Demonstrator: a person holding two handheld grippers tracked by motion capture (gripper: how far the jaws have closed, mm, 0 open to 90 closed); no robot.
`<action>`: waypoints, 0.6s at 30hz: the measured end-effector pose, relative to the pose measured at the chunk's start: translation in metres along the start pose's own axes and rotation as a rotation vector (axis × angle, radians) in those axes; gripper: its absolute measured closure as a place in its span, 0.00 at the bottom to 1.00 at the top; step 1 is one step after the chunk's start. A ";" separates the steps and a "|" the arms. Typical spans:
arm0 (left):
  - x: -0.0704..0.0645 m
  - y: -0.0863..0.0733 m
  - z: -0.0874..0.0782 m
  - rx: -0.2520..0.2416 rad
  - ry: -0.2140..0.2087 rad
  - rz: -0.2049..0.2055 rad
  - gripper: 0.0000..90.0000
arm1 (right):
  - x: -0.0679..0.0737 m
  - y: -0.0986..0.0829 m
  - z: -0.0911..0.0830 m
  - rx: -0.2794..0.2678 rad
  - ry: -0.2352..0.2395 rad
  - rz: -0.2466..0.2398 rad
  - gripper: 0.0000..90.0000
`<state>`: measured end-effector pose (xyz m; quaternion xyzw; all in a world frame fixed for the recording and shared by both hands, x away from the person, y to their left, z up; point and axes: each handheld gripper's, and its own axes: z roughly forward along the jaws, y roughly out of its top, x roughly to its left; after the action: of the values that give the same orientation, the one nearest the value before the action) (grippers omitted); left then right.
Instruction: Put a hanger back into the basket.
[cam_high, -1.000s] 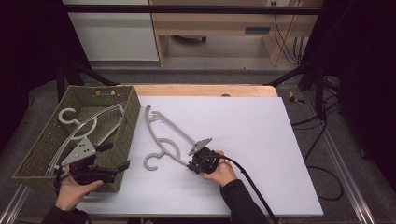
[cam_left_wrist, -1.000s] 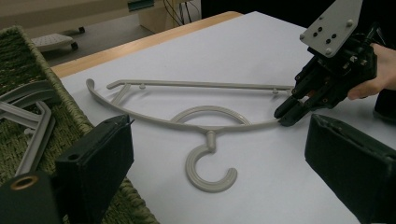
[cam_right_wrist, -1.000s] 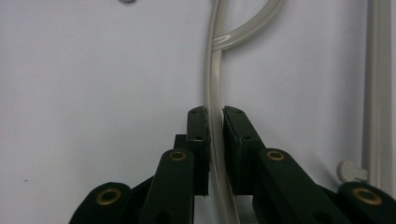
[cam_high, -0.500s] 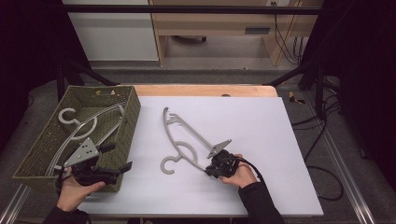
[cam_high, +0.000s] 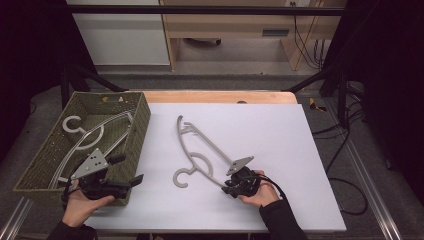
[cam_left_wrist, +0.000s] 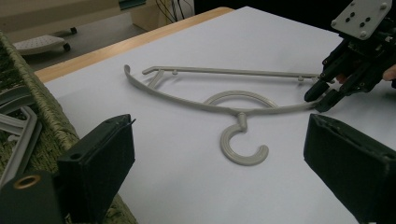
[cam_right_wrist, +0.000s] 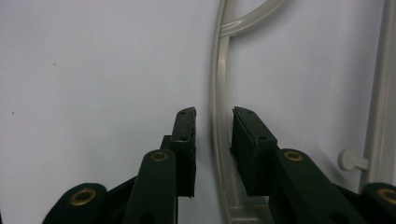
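The grey hanger (cam_high: 200, 150) lies flat on the white table (cam_high: 280, 135) just right of the woven basket (cam_high: 132, 135), its lower arm between the right gripper's (cam_high: 231, 187) slightly parted, unclamped fingers, while the left gripper (cam_high: 131, 172) gapes wide beside the basket.

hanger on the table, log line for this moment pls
hanger: flat on table | right gripper: fingers astride its arm, gap visible | left gripper: open, by basket

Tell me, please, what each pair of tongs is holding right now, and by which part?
Nothing is gripped. The right tongs straddle the curved arm of the grey hanger near its end, gaps either side. The left tongs are open and empty.
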<state>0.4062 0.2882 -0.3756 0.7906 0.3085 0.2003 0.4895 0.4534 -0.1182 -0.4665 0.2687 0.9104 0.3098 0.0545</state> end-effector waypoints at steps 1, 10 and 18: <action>0.000 0.000 0.001 0.001 -0.001 0.000 0.09 | 0.000 -0.001 0.000 -0.008 0.004 -0.007 0.81; -0.003 0.000 0.004 0.011 -0.007 0.005 0.09 | 0.006 0.003 0.002 0.025 -0.051 -0.027 0.90; -0.004 0.000 0.005 0.013 -0.009 0.013 0.09 | -0.007 0.001 0.000 0.007 0.026 0.024 0.92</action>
<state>0.4066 0.2825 -0.3781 0.7967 0.3026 0.1979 0.4843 0.4598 -0.1213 -0.4666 0.2758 0.9088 0.3107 0.0378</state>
